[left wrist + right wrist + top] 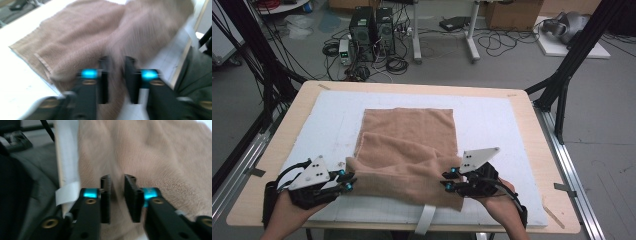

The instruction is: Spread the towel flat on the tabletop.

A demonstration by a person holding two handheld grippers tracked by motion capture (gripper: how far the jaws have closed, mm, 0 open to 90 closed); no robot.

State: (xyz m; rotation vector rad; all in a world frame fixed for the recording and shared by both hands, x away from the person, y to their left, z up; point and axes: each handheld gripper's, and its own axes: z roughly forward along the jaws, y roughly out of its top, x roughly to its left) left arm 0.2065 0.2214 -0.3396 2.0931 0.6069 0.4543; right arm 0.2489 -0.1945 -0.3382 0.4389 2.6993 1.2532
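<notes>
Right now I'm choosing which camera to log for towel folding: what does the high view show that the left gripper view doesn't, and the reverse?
High view: the whole light wooden table with its white mat, both grippers at the towel's near edge, and black computer towers on the floor. Left gripper view: the left gripper close up, its black jaws astride towel fabric, blurred. Both: the partly folded tan terry towel.

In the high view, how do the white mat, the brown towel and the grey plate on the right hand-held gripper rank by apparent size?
1. White mat
2. Brown towel
3. Grey plate on the right hand-held gripper, though it sits nearer the camera.
</notes>
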